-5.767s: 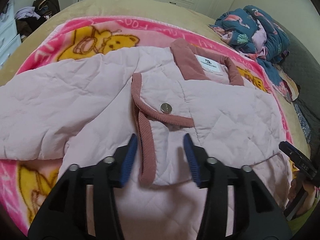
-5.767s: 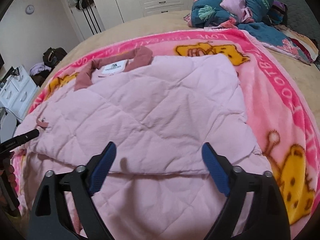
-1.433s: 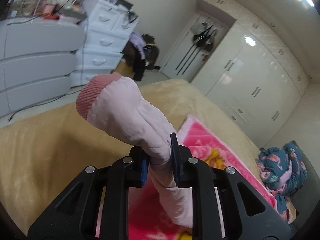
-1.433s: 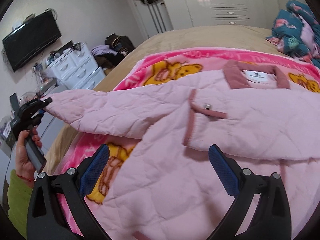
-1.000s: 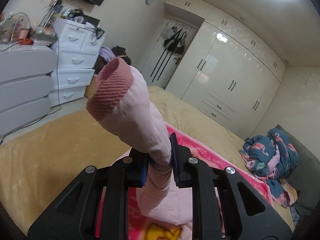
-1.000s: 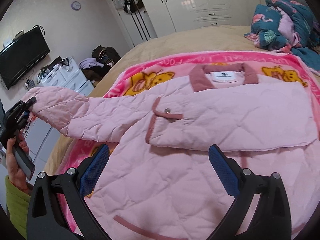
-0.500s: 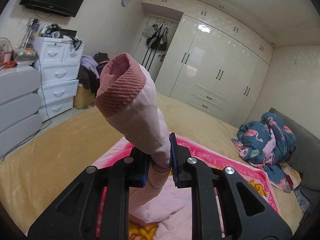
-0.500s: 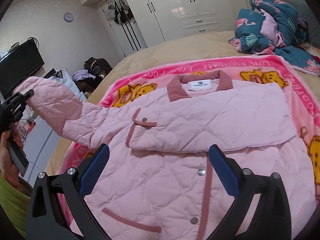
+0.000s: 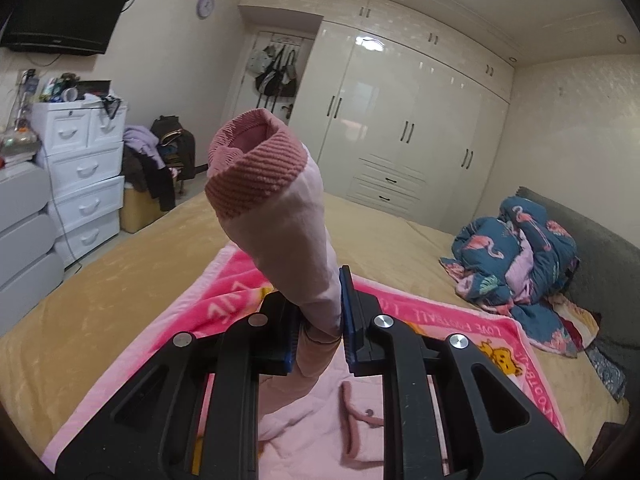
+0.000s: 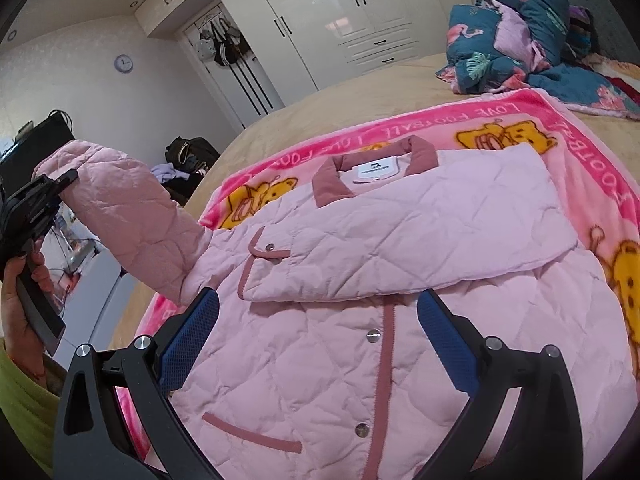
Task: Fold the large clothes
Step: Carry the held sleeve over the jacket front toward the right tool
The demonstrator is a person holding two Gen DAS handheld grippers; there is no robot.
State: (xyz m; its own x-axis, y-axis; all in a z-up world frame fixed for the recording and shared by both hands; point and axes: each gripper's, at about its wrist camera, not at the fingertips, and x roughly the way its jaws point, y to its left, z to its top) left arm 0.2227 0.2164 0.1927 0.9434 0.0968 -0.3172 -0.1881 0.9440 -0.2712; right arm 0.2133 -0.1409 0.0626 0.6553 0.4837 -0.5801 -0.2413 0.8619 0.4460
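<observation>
Left wrist view: I note my left gripper (image 9: pixel 320 328) clamped tight on the pale pink quilted sleeve (image 9: pixel 296 248) of the jacket, a little below its ribbed dusty-rose cuff (image 9: pixel 256 176). The sleeve stands up from between the blue pads, cuff opening tilted up and away from the lens. Beneath it lies a bright pink fleece blanket with yellow cartoon bears (image 9: pixel 460 324), spread on a tan bedspread (image 9: pixel 120 280). A crumpled teal flamingo-print quilt (image 9: pixel 516 256) sits well apart at the far right.

Right wrist view: my right gripper (image 10: pixel 316 336) stands wide, nothing between its blue pads, hovering over the lower front of the pale pink quilted jacket with dusty-rose trim (image 10: pixel 340 320). The jacket lies flat on the blanket, collar away from me, one sleeve already folded across the chest. The other sleeve is lifted off the bed to the left, its end pinched in the left gripper, held by a hand (image 10: pixel 20 300) with a green cuff.
</observation>
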